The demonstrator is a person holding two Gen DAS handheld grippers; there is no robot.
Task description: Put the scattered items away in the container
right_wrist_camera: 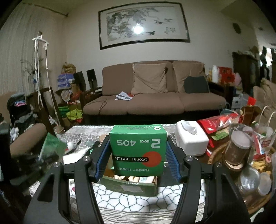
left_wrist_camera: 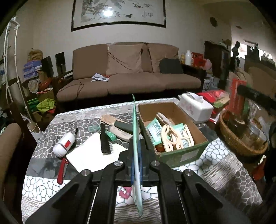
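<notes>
- The cardboard container (left_wrist_camera: 172,131) sits on the patterned bench (left_wrist_camera: 224,172), already holding pale wooden cut-outs (left_wrist_camera: 169,137) and teal packets (left_wrist_camera: 153,128)
- The left gripper (left_wrist_camera: 137,165) is clenched on a thin teal packet (left_wrist_camera: 136,137), held edge-on and upright just left of the container's near corner
- The right gripper (right_wrist_camera: 138,155) grasps a green match box (right_wrist_camera: 138,151) between its blue pads (right_wrist_camera: 101,160); the box hangs upside down above the container (right_wrist_camera: 131,185), its print reading "Storm match"
- Loose on the bench left of the container lie a black comb (left_wrist_camera: 105,140), a white lint roller (left_wrist_camera: 63,143), a black pen (left_wrist_camera: 75,133), a red-handled tool (left_wrist_camera: 62,170), a white notepad (left_wrist_camera: 93,155) and a pink item (left_wrist_camera: 125,192) under the left gripper
- A white tissue box (left_wrist_camera: 195,106) stands behind the container, a wicker basket (left_wrist_camera: 241,141) of jars to its right
- Beyond the bench stands a brown sofa (left_wrist_camera: 131,75), a framed painting (left_wrist_camera: 119,13) on the wall above it
</notes>
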